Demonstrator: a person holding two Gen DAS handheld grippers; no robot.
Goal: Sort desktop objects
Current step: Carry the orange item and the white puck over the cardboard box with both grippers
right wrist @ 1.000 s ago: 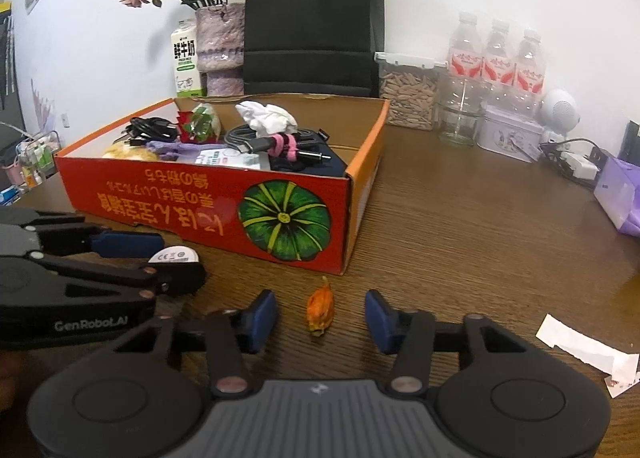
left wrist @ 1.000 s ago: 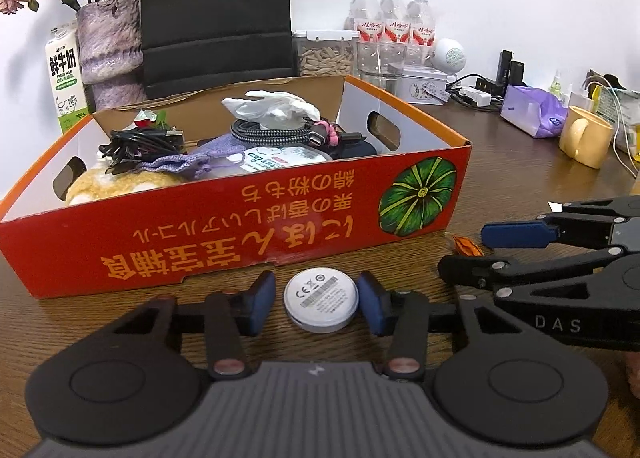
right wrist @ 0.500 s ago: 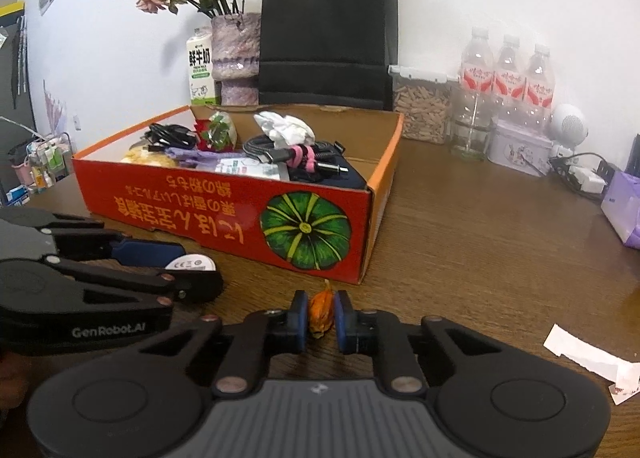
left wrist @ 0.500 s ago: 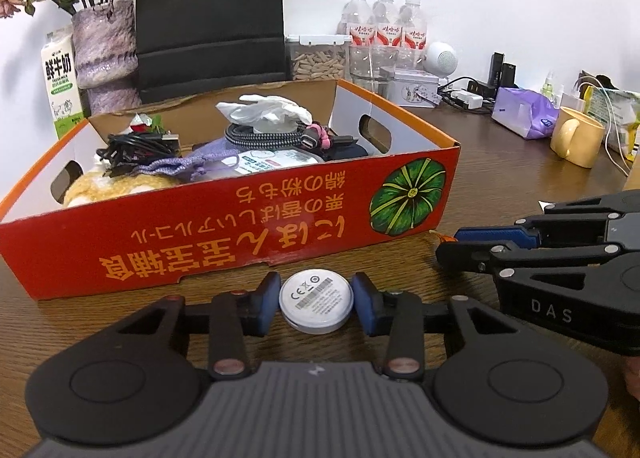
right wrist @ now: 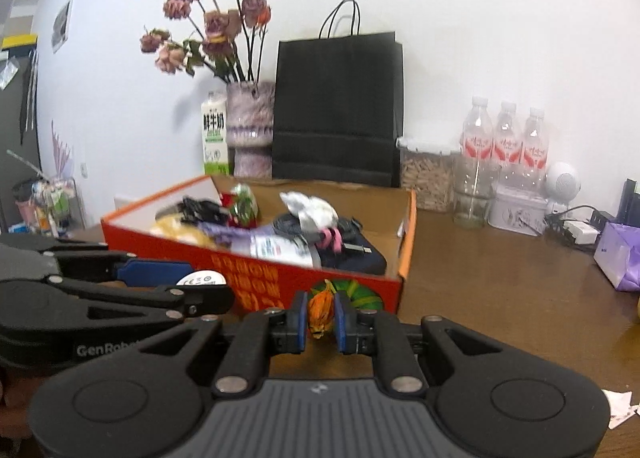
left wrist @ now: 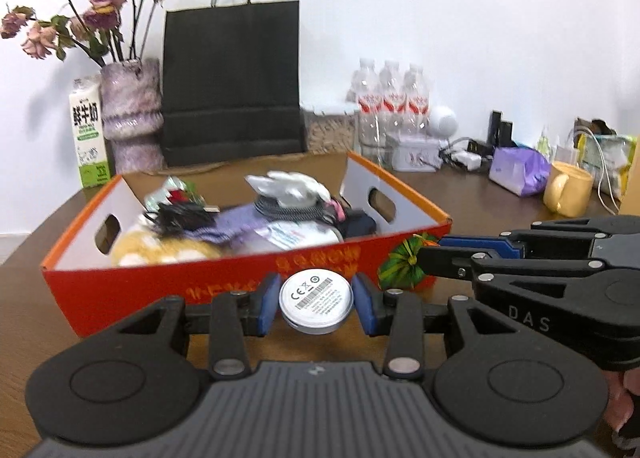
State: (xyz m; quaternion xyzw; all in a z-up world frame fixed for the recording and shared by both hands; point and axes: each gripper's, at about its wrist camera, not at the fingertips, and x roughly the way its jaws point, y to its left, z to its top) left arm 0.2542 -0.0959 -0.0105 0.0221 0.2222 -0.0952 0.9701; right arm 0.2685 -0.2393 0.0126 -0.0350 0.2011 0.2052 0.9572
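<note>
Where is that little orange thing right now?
The orange wrapped candy is pinched in the right gripper, held in front of the red box, near its pumpkin-picture corner.

the left gripper point(left wrist: 316, 304) clamps a round white disc point(left wrist: 316, 303) between its blue pads point(left wrist: 266, 304), label side up, raised in front of the orange cardboard box point(left wrist: 132, 290). the box holds cables, cloth and packets. the right gripper point(left wrist: 430, 254) reaches in from the right, its tips pressed together near the box's front corner, by the pumpkin print.
</note>
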